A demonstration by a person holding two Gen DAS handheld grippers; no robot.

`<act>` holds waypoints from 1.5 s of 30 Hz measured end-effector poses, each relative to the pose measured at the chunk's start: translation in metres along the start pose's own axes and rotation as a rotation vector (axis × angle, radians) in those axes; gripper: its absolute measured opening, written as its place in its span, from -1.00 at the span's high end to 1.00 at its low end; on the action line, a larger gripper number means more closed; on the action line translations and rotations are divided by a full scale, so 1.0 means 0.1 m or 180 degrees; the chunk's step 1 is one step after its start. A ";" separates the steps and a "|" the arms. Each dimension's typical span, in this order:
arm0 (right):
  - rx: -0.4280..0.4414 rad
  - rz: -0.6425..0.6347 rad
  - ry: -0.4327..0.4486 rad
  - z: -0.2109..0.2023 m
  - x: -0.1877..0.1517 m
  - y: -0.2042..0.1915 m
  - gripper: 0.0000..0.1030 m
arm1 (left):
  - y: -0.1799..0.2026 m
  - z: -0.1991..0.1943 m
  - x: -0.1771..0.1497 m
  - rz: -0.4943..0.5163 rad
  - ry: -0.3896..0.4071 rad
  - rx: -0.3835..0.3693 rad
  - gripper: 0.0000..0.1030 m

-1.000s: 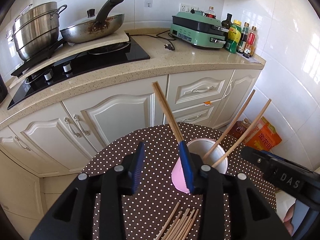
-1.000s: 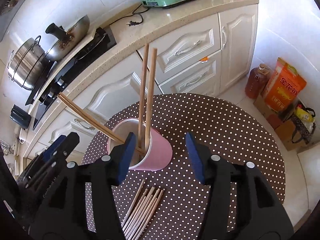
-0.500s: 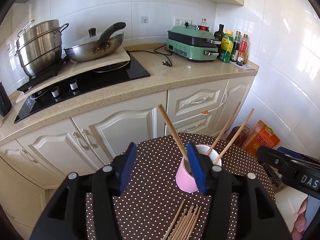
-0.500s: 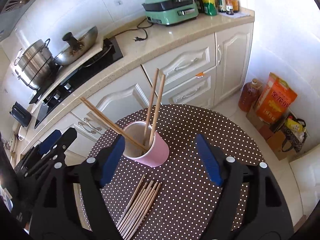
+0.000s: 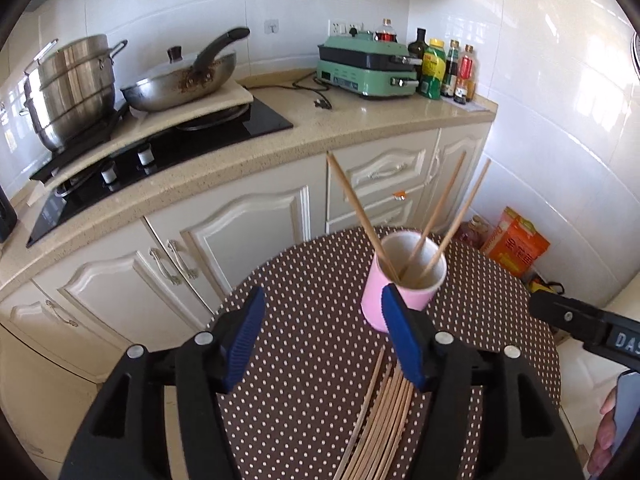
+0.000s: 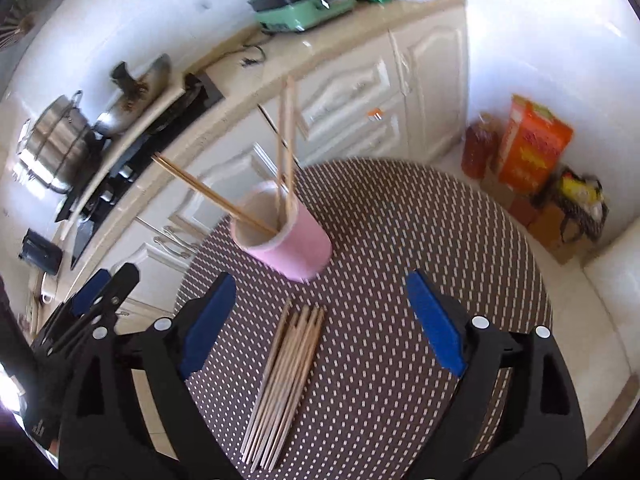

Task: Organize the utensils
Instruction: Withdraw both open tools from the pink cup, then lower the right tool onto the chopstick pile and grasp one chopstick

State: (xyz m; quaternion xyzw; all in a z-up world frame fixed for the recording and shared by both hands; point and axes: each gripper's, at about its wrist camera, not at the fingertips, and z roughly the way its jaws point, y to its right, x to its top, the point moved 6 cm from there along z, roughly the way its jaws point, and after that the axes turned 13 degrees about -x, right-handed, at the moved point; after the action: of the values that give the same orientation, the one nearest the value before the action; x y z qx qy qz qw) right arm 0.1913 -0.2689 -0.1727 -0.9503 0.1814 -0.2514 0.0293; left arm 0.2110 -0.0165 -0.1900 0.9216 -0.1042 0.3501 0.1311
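White wall tiles and cream cabinets back a small round worktop (image 5: 320, 280) covered in a brown cloth with white dots. Going from left to right in the left wrist view, a steel stockpot (image 5: 72, 88) sits at ten o'clock on the kitchen counter, then a wok (image 5: 180, 80) on a board over the black hob, then a green electric cooker (image 5: 364, 68) at one o'clock with a row of bottles (image 5: 444, 68) beside it.

On the round worktop, the left claw (image 5: 322, 336) stands at six o'clock with its blue pads wide apart and still opening; nothing is between them but dotted cloth. Its right pad overlaps the base of the pink cup (image 5: 404, 276), though whether they touch I cannot tell. The cup stands upright at about four o'clock from the cloth's centre and holds four chopsticks (image 5: 360, 216): two leaning towards ten o'clock, two towards one o'clock. A bundle of loose chopsticks (image 5: 384, 420) lies flat on the cloth just under that pad.

In the blurred right wrist view, the right claw (image 6: 324, 320) is likewise spread and opening, gripping nothing; the loose bundle lies between its pads and the cup sits just beyond, at twelve o'clock. An orange box (image 6: 536, 144) stands on the floor at two o'clock.
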 end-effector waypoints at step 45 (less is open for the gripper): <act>-0.1021 -0.0446 -0.0888 1.33 -1.67 -0.85 -0.37 | -0.63 0.63 -1.54 0.0020 -0.1213 -0.0016 -0.17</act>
State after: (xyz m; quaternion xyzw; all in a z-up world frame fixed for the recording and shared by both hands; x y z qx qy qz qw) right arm 0.1494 -0.1345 -0.3545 -0.9786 0.1469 -0.0868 -0.1150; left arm 0.1555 0.0384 -0.3495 0.9706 -0.1309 0.1693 0.1102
